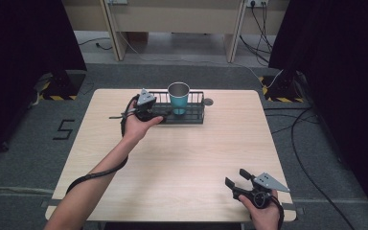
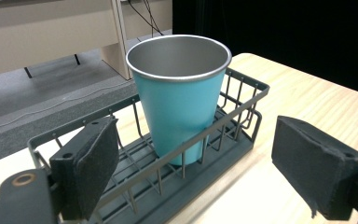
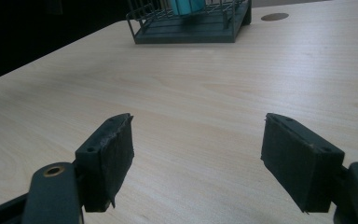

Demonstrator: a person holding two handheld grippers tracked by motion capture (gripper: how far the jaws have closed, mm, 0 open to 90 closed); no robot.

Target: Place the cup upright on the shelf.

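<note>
A: Start at the left. What do you see?

B: From the high view, the left gripper (image 1: 165, 114) sits at the left end of a dark wire basket (image 1: 195, 116) near the table's far edge, a grey three-cornered plate on top and a black cable trailing down the forearm. Its jaws stand wide apart with nothing between them.

A: And the left gripper view?

B: There the left gripper's pads (image 2: 93, 163) look like coarse black foam, frayed at the edges. One jaw is over the basket's inside, the other outside its near rail. It also shows the cup (image 2: 179, 95) up close: a teal tapered tumbler, upright, with a bare silvery metal lining and a rolled rim. It stands on the basket's ribbed floor, apart from both pads.

A: Moving right?

B: The right gripper (image 1: 238, 178) hovers near the front right corner of the table (image 1: 182, 163), well apart from the basket. Its jaws are also spread wide and empty. The right gripper view shows the same worn foam pads, the pale wood grain running across the tabletop, and a small round hole (image 3: 274, 17) beside the basket's end.

A: The room?

B: Grey carpet, black curtains on both sides, pale wooden furniture behind, cables on the floor (image 1: 311, 167) at the right, and a "5" marking (image 1: 63, 129) on the floor at the left.
</note>
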